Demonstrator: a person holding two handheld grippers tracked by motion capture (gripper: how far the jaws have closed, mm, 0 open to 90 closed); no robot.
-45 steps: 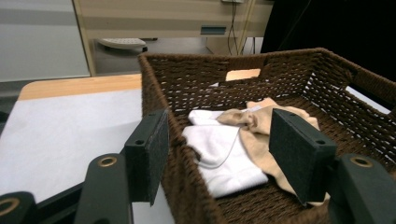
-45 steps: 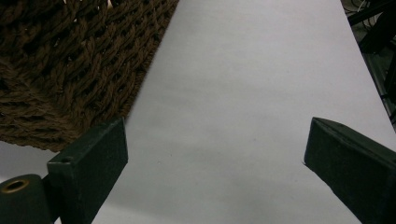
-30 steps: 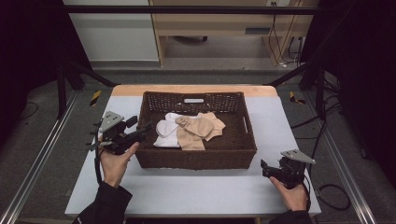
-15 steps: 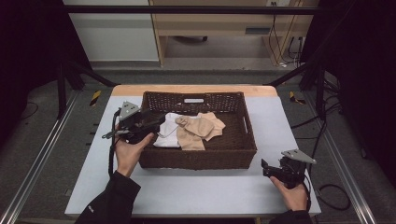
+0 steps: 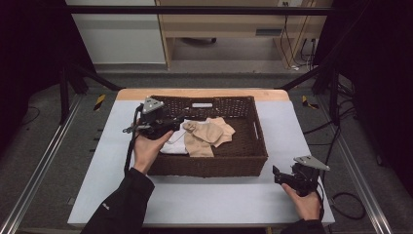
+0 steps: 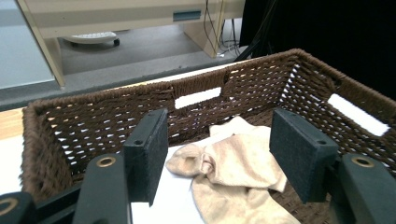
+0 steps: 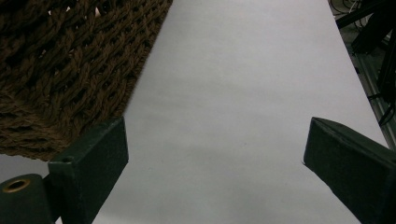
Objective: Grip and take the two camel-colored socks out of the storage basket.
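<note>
A brown woven basket (image 5: 209, 166) stands mid-table and holds beige socks (image 5: 210, 134) and a white cloth (image 5: 173, 146). My left gripper (image 5: 178, 121) hovers open above the basket's left rim, jaws pointing inward at the socks. In the left gripper view, the open left gripper (image 6: 223, 145) frames a beige sock (image 6: 233, 161) lying partly on the white cloth (image 6: 173, 198), inside the basket wall (image 6: 88, 119). My right gripper (image 5: 276, 174) rests low on the table by the basket's front right corner. The right gripper (image 7: 215, 156) is open over bare white table (image 7: 243, 70), with the basket corner (image 7: 70, 60) at its left.
The white table (image 5: 214, 200) has a wooden strip along its far edge. Black frame poles (image 5: 78, 73) and metal rails (image 5: 44, 161) flank it. A wooden desk (image 5: 229, 24) and cables (image 5: 292, 39) lie beyond on the floor.
My left gripper has moved right and away from me, from beside the basket's left wall to above its left rim. The right gripper has stayed put.
</note>
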